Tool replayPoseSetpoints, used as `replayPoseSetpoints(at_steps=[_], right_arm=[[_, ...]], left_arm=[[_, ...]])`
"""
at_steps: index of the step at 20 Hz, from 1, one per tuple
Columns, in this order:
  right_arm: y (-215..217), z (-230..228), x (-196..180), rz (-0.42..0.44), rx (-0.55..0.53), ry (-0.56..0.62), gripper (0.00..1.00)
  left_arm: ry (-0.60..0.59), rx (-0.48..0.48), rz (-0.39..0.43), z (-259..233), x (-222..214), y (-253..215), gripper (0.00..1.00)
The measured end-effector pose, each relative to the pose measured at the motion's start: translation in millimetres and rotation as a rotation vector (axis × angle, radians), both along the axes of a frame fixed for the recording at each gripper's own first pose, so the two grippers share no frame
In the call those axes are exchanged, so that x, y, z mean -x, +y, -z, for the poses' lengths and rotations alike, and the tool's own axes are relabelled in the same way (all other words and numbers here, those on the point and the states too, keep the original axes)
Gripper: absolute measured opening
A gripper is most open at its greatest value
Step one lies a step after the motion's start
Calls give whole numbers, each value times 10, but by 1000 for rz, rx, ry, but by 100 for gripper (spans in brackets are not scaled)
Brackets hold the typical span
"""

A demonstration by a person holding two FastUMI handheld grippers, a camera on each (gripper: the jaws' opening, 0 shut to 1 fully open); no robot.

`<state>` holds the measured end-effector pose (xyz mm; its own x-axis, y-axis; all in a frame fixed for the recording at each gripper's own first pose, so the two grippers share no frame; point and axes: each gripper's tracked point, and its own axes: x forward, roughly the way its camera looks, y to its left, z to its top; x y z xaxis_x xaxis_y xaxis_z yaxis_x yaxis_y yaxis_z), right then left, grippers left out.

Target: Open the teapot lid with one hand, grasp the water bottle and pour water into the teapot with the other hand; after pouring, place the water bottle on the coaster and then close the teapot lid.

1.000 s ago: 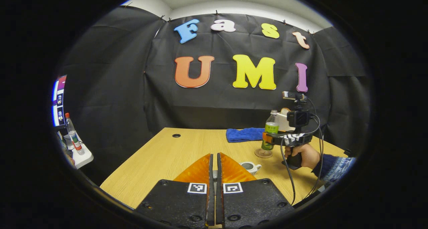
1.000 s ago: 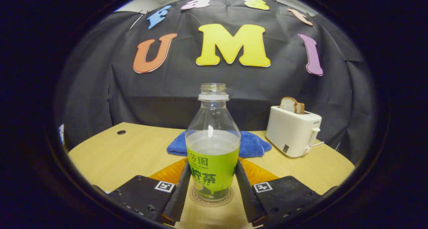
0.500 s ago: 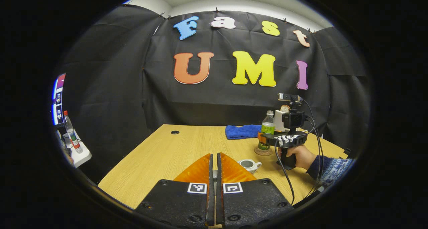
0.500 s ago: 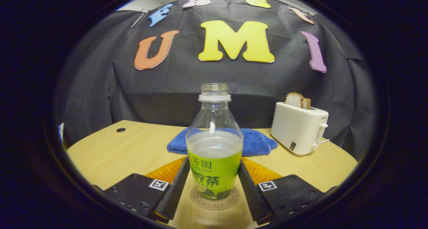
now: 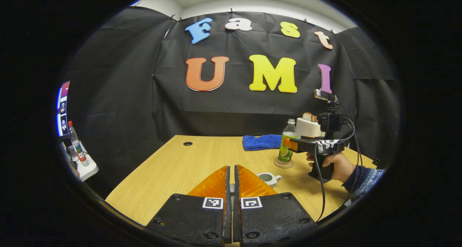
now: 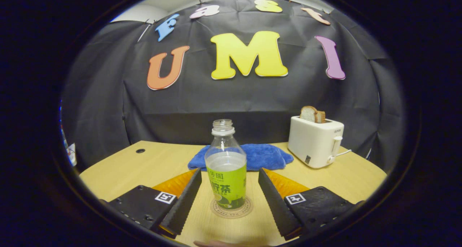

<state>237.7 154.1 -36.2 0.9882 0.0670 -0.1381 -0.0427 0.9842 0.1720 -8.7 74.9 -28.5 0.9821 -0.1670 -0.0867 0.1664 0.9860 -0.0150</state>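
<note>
The clear plastic water bottle with green label (image 6: 226, 175) stands on the round brown coaster (image 6: 231, 209), between the released right claw (image 6: 230, 189) fingers, untouched. Left claw (image 5: 231, 184) is clenched; whether it grips anything cannot be told. Near the coaster, the small white ceramic teapot (image 5: 269, 178) sits lidless. Next judged: closing the teapot.

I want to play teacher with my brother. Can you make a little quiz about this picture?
1. True or false: the water bottle stands upright on the coaster.
2. What are the right gripper fingers doing? A) squeezing the bottle B) open, apart from the bottle C) holding the towel
3. Fill in: a slice of bread sticks out of the white ____.

Key:
1. True.
2. B: there is a gap on each side of the bottle.
3. Toaster, which stands beside the blue towel.
</note>
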Motion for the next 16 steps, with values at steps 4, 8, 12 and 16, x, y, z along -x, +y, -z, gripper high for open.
replayPoseSetpoints(at_steps=[4, 8, 12, 16], right_arm=[[-192, -27, 375, -6, 3, -20, 94], [-697, -131, 802, 131, 169, -119, 95], [-897, -103, 1282, 147, 207, -126, 95], [-1127, -101, 1600, 148, 245, -138, 95]], left_arm=[[-18, 25, 38, -66, 29, -169, 5], [-45, 48, 31, -104, -4, -206, 5], [-72, 108, 65, -81, -136, -370, 5], [-36, 101, 80, 139, -274, -521, 5]])
